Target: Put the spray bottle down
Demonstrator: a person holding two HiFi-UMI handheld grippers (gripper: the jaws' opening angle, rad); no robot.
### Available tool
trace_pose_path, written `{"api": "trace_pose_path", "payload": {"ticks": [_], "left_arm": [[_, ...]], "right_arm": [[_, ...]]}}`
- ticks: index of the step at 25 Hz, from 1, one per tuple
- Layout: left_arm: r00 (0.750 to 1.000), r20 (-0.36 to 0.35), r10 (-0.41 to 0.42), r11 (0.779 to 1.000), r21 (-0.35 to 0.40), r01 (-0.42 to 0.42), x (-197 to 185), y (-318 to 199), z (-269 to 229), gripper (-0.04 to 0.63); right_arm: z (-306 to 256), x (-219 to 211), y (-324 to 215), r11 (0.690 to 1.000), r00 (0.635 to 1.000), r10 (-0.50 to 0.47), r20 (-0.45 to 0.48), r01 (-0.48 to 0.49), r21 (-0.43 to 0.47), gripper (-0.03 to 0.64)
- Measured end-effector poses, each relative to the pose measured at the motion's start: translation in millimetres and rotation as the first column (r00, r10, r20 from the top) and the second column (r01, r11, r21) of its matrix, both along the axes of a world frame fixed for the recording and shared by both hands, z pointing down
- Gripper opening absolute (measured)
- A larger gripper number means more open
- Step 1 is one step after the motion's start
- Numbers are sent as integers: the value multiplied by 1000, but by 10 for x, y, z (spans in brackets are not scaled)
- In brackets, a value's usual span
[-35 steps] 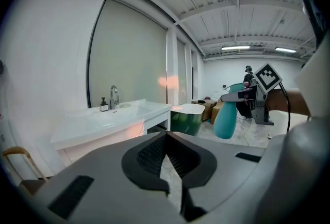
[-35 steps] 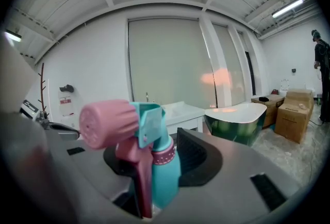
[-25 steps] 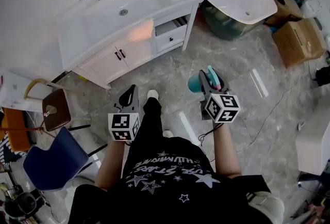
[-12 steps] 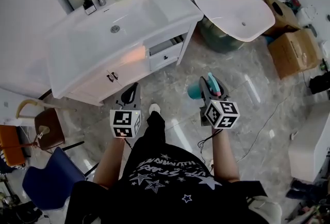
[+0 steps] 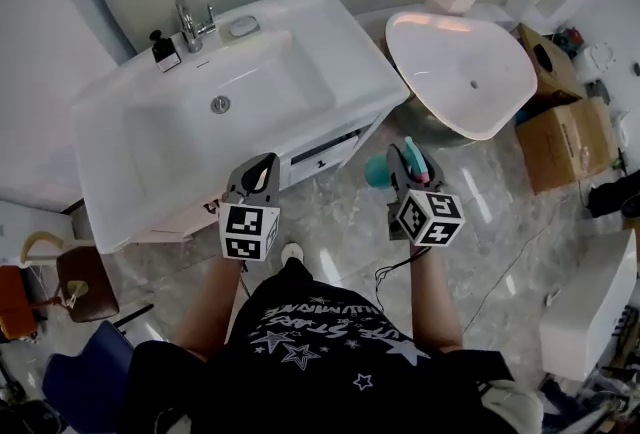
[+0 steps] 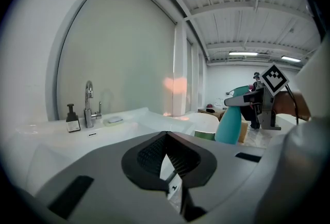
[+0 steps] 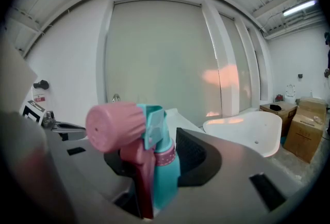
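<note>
The spray bottle [image 5: 378, 170], teal with a pink trigger head, hangs upright above the floor in front of the white vanity [image 5: 300, 52]. My right gripper [image 5: 405, 160] is shut on it; in the right gripper view the pads clamp the spray bottle [image 7: 164, 169] at the neck, nozzle towards the camera. My left gripper [image 5: 259, 166] hovers at the vanity's front edge, shut and holding nothing. In the left gripper view, the left gripper [image 6: 166, 138] has its pads meeting at the tip, and the spray bottle [image 6: 229, 125] shows to the right.
The vanity top carries a faucet [image 5: 190, 20], a soap dispenser [image 5: 160, 49] and a soap dish [image 5: 243, 25] behind the sink bowl [image 5: 220, 105]. A drawer [image 5: 328, 148] stands ajar. A loose white basin [image 5: 465, 72] and cardboard boxes [image 5: 565, 137] lie to the right, chairs [image 5: 80, 277] to the left.
The person has walked up to the vanity, and both grippers have travelled forward with them. The spray bottle stays in the right gripper. The left gripper now reaches the vanity's front edge.
</note>
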State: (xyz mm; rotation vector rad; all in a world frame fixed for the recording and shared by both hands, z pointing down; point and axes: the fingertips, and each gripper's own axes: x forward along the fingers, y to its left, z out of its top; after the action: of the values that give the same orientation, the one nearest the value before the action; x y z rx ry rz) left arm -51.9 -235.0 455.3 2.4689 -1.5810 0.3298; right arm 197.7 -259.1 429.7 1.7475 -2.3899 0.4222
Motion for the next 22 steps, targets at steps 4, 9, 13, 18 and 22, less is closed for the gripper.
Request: {"api": "trace_pose_path", "payload": {"ticks": [4,9,13,18,22], "left_arm": [[999,-2,-35,999,-14,35,-199,-338,49,15],[997,1,-83,996,-40,83,-445,-533,126,15],[993,4,-121,991,-59,121,-590,-674,187,15],[984,12,-179,982,-68,179,-684,-919,188,15],[966,21,-259,963,-68,260,-731,-1169,165,15]], "right_arm": [[-73,-151,-505,1000,1000,-14,4,14,17,163],[-74,-311,-872,999,999,-30,16,29,16,162],[-51,-448,-1152,998,998,-62,11,62,11,161],[-63,-593,-1650,992,992,-122,4,122,22,160],[-45,-761,-2118,976,976,-216,-7,217,24,158]]}}
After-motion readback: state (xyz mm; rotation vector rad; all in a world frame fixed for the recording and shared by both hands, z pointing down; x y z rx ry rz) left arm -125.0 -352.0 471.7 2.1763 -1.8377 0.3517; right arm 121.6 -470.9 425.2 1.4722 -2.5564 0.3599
